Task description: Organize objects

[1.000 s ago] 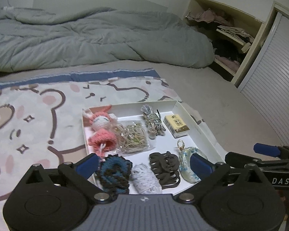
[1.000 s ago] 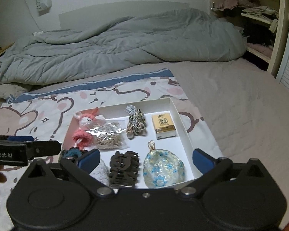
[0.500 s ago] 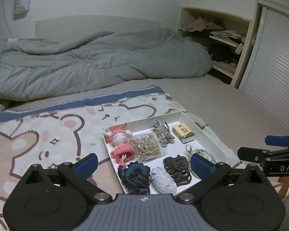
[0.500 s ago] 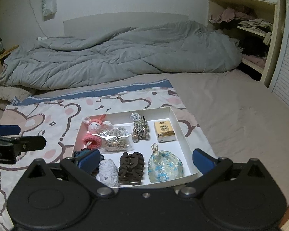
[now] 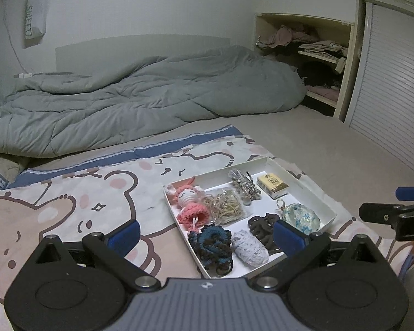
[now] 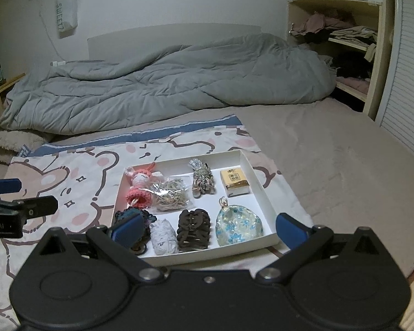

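White tray [image 6: 258,184] on the bear-print sheet [image 6: 77,176] holds eight small objects; left gripper [image 5: 205,234] and right gripper [image 6: 208,227] hover before it, jaws apart, empty.

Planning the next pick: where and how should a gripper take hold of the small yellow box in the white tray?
Grip the small yellow box across its two long sides, coming from above. It lies flat in the white tray far right corner, close to the wall, clear of the striped cord bundle.

I see a matt white cardboard tray [image 6: 258,186], a crocheted yarn doll [image 6: 139,187], a glossy floral pouch [image 6: 238,227], crinkly clear plastic around rubber bands [image 6: 169,194], and a quilted cloth duvet [image 6: 165,82].
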Available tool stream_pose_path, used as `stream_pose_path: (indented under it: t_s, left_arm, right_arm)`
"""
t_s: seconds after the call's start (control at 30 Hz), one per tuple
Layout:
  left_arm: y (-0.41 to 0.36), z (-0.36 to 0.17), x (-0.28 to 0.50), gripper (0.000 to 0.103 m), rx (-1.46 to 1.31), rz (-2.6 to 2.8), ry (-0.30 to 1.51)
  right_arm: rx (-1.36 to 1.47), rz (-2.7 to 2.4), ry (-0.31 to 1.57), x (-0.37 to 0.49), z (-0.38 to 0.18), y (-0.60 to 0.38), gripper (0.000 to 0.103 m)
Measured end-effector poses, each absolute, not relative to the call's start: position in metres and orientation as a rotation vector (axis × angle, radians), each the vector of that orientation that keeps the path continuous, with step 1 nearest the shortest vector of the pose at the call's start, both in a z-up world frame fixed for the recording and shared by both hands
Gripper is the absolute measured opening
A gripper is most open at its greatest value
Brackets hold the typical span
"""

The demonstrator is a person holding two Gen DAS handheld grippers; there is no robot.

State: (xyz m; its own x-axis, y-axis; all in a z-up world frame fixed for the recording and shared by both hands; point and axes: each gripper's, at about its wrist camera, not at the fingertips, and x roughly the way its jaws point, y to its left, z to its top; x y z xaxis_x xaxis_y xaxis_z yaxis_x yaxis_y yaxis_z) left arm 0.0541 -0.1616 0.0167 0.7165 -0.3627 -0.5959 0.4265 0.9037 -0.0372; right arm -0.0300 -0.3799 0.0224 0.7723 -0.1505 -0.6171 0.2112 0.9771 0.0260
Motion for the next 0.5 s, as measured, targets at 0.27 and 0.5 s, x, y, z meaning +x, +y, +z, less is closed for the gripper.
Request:
stream_pose_path:
  t_s: [0.27, 0.5]
  left_arm:
    - [-0.161, 0.009, 0.046, 0.102, 0.138, -0.417, 0.656]
    - [-0.156, 0.005, 0.046, 0.103, 0.127, -0.402, 0.672]
  right_arm:
    - [0.115, -0.222, 0.658, -0.043, 0.017, -0.375, 0.103]
    - [0.112, -0.226, 0.645, -0.05, 0.014, -0.369, 0.103]
